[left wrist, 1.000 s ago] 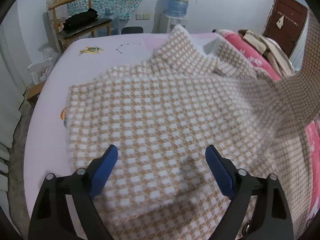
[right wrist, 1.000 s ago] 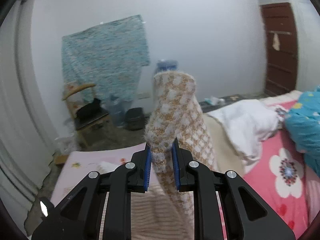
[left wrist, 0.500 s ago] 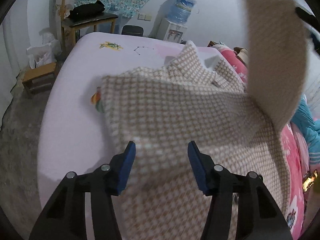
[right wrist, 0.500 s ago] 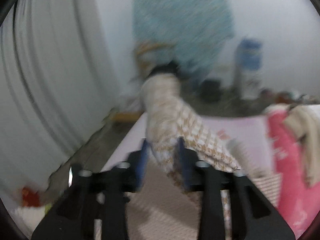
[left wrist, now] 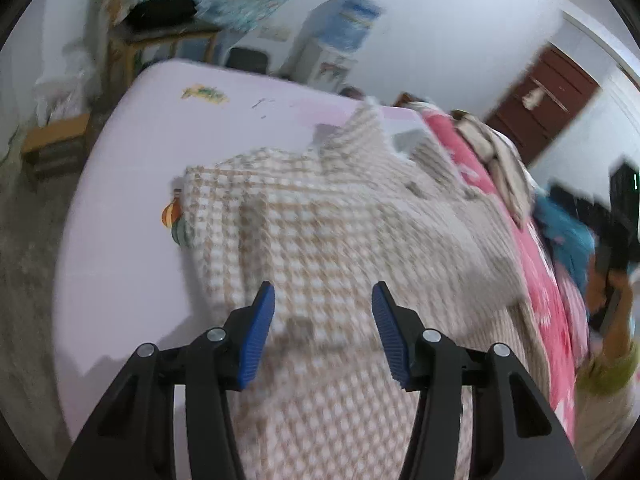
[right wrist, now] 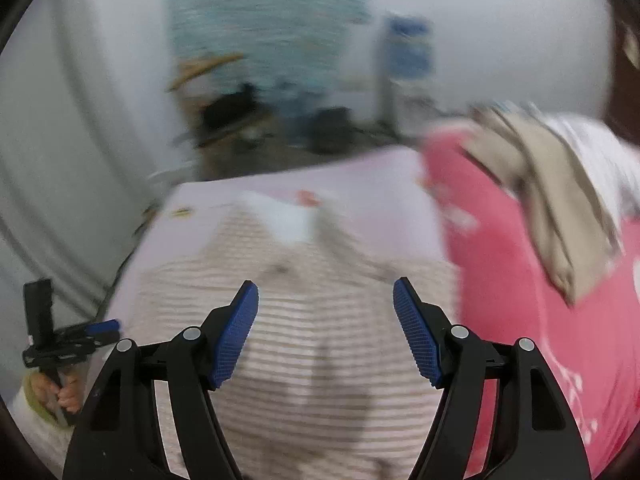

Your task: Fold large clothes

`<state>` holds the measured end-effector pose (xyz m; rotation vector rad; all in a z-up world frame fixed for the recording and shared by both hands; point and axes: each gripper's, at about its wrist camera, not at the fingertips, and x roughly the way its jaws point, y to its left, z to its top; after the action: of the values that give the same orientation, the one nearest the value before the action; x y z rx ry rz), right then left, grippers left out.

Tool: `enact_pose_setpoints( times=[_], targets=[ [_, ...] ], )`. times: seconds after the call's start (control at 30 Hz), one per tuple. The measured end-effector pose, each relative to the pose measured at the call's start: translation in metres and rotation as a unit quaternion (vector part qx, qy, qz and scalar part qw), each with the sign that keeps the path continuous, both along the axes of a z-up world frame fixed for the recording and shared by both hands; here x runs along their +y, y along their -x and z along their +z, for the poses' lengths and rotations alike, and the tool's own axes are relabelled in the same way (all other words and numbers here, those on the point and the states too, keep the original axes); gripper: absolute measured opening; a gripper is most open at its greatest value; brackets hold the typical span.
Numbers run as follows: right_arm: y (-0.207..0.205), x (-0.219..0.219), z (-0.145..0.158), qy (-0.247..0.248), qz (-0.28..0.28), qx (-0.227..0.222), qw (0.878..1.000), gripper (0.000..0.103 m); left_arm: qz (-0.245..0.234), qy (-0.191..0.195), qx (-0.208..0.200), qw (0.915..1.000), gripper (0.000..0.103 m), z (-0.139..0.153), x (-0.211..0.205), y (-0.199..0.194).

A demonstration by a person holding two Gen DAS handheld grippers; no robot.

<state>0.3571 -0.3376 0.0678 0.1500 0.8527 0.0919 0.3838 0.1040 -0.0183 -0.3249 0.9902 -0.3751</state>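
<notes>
**Checked garment lies loose on the bed, both grippers empty**

Beige-and-white checked knit garment (left wrist: pixel 340 232) is spread across the pale lilac bed sheet (left wrist: pixel 120 200), with one side laid over its middle and its collar end pointing toward the far edge of the bed. Along its right side runs a pink flowered quilt (left wrist: pixel 536 276), on which a crumpled tan cloth (right wrist: pixel 552 184) rests.

The left gripper (left wrist: pixel 323 330) hangs over the near part of the garment. Its jaws have just been closing, yet the blue pads (left wrist: pixel 256 332) stand apart with nothing pinched between them; the fabric lies below.

The right gripper (right wrist: pixel 325 330) is also above the garment, and this view is heavily blurred. Its jaws have just been opening and now stand wide, holding nothing. The right wrist view catches the left gripper at its lower left edge, gripped by a hand (right wrist: pixel 60 392).

A wooden chair (left wrist: pixel 132 40) and a water dispenger (left wrist: pixel 340 40) stand by the far wall.
</notes>
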Motion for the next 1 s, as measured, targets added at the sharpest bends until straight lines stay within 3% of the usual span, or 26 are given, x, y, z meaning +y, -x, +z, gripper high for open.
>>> enact_pose_setpoints(
  times=[0.1, 0.2, 0.47, 0.57, 0.6, 0.7, 0.77, 0.87, 1.0],
  targets=[
    [-0.013, -0.049, -0.029, -0.038, -0.056, 0.040, 0.997, 0.067, 0.029, 0.008, 0.025, 0.9992, 0.050, -0.011, 0.004, -0.024],
    [-0.019, -0.067, -0.051, -0.059, -0.076, 0.068, 0.993, 0.065, 0.049, -0.018, 0.040, 0.9979, 0.050, -0.021, 0.003, -0.043],
    [-0.043, -0.078, -0.093, -0.080, -0.080, 0.113, 0.987, 0.036, 0.045, -0.046, 0.030, 0.9975, 0.050, -0.028, 0.000, -0.045],
    [-0.045, -0.076, -0.095, -0.075, -0.078, 0.113, 0.988, 0.030, 0.047, -0.042, 0.024, 0.9977, 0.049, -0.029, 0.000, -0.044],
    [-0.047, -0.077, -0.097, -0.071, -0.076, 0.111, 0.988, 0.027, 0.047, -0.041, 0.022, 0.9978, 0.048, -0.029, 0.000, -0.043],
    [-0.047, -0.075, -0.094, -0.055, -0.073, 0.109, 0.990, 0.022, 0.041, -0.036, 0.015, 0.9984, 0.026, -0.029, -0.001, -0.042],
    [-0.047, -0.072, -0.092, -0.043, -0.073, 0.105, 0.991, 0.019, 0.037, -0.052, 0.003, 0.9980, 0.011, -0.026, -0.005, -0.041],
    [-0.046, -0.067, -0.089, -0.031, -0.075, 0.097, 0.992, 0.016, 0.033, -0.054, -0.016, 0.9978, 0.007, -0.014, -0.007, -0.037],
    [-0.044, -0.061, -0.085, -0.023, -0.076, 0.089, 0.993, 0.016, 0.053, -0.016, -0.066, 0.9963, 0.007, 0.021, 0.010, -0.027]
  ],
)
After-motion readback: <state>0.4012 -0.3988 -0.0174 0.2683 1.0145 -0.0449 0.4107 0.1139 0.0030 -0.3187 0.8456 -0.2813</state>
